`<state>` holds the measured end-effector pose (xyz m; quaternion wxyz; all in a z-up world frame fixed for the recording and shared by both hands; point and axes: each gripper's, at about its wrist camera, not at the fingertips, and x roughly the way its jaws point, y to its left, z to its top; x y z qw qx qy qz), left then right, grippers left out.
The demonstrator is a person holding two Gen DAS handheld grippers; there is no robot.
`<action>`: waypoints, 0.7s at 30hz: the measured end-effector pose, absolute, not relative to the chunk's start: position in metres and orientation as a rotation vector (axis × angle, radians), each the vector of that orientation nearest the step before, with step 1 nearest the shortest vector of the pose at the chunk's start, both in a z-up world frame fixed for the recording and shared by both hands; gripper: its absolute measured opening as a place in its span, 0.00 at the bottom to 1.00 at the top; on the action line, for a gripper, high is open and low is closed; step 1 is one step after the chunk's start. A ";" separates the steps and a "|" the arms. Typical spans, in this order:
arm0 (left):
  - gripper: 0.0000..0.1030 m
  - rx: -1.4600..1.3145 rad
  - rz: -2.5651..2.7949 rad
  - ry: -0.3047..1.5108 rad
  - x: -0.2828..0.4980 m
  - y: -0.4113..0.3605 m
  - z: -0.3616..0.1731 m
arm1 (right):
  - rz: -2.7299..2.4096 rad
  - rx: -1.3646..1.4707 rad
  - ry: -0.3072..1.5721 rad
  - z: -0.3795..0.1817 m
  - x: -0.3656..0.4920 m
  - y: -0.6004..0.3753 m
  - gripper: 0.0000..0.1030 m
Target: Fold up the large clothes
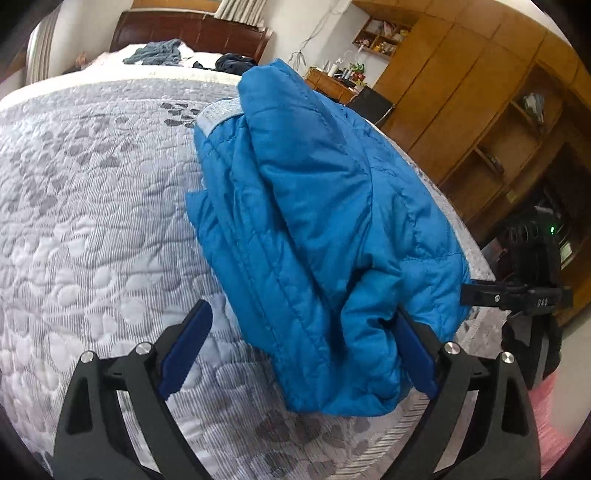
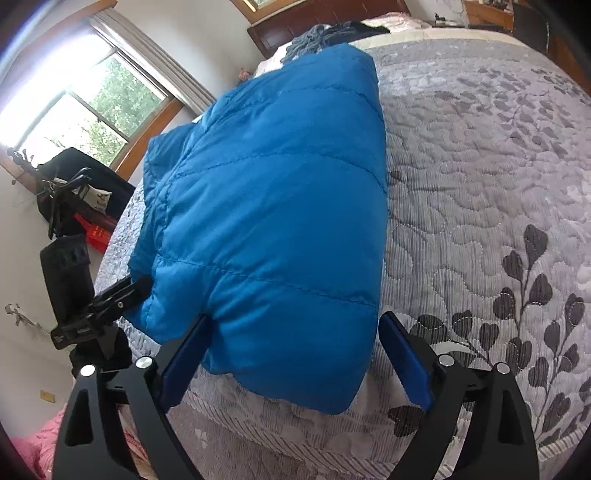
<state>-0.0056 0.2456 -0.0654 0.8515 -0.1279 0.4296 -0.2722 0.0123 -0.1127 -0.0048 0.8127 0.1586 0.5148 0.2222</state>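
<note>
A blue quilted jacket (image 1: pixel 325 206) lies folded into a thick bundle on the grey patterned bedspread (image 1: pixel 92 221), near the bed's edge. My left gripper (image 1: pixel 301 310) is open wide at the bundle's near end, its right finger pressed against the fabric and its left finger apart over the bedspread. In the right wrist view the jacket (image 2: pixel 273 206) shows its smooth quilted side. My right gripper (image 2: pixel 295 320) is open too, straddling the jacket's near corner. Each gripper shows in the other's view, the right gripper (image 1: pixel 513 293) and the left gripper (image 2: pixel 110 306), both at the jacket's edge.
Loose clothes (image 1: pixel 159 51) are piled by the dark wooden headboard (image 1: pixel 192 31). Wooden wardrobes (image 1: pixel 480 92) and a cluttered desk (image 1: pixel 332 83) stand beyond the bed's right side. A window (image 2: pixel 85 96), a black bag (image 2: pixel 81 184) and pink cloth (image 2: pixel 33 443) are on the other side.
</note>
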 end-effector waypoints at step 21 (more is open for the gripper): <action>0.96 -0.111 -0.409 0.753 -0.086 0.225 0.018 | 0.206 0.065 0.834 0.067 -0.054 -0.081 0.96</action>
